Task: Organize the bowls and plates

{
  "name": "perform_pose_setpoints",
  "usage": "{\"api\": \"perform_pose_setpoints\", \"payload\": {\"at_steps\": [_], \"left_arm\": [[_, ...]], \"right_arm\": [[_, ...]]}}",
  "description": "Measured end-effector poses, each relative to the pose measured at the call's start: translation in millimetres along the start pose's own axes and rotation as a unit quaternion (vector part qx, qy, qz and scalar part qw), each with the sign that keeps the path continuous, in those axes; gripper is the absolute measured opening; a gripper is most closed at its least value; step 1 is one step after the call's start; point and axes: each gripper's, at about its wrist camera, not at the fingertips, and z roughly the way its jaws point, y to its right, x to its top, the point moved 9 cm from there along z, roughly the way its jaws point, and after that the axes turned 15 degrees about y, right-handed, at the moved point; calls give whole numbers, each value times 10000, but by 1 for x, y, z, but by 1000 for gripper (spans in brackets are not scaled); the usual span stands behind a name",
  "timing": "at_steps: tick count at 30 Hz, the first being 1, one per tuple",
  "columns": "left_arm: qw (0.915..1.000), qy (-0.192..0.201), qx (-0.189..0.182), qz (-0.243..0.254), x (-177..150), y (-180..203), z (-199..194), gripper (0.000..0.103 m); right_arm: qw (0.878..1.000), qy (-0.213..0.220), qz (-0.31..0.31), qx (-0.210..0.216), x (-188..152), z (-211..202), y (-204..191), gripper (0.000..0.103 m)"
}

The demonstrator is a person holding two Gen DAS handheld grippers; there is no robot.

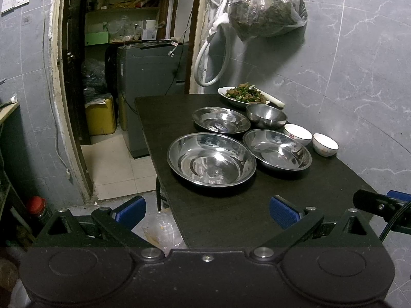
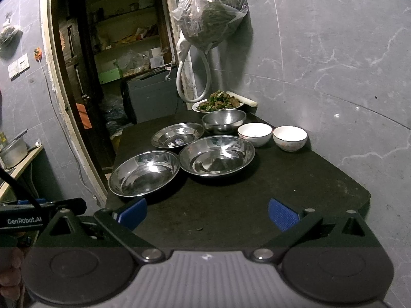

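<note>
**Plates and bowls spread on the dark desk, both tools held wide apart and empty**

Plates and bowls are seen grouped on the far half of the dark desk [image 1: 231,220], while its near part lies beneath both tools. The left tool [image 1: 207,211] is held spread wide with nothing between its blue pads, above the desk's near left edge. The right tool [image 2: 207,213] is likewise held wide apart and empty, above the near middle of the desk.

Nearest in the left wrist view, a large steel plate [image 1: 212,159] is set by the desk's left edge. Just to its right, a second steel plate [image 1: 277,149] is placed, rims close together. Behind these, a third steel plate [image 1: 221,120] is seen, and beside it a deeper steel bowl [image 1: 266,116]. Along the wall side, two white bowls are lined up: one [image 1: 298,134] just beside the second plate, the other [image 1: 325,144] a little apart to its right. At the far end of the desk, a white dish of cooked greens [image 1: 242,95] is set against the wall. Above it, a filled plastic bag [image 1: 267,7] is hung on the grey wall.
</note>
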Motion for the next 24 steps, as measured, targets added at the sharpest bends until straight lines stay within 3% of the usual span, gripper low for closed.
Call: {"api": "perform_pose_setpoints", "payload": {"at_steps": [24], "left_arm": [[9999,-48,-129,-28,-9,2,2,102]], "right_arm": [[10000,0,35,-14,2,-1,8,103]]}}
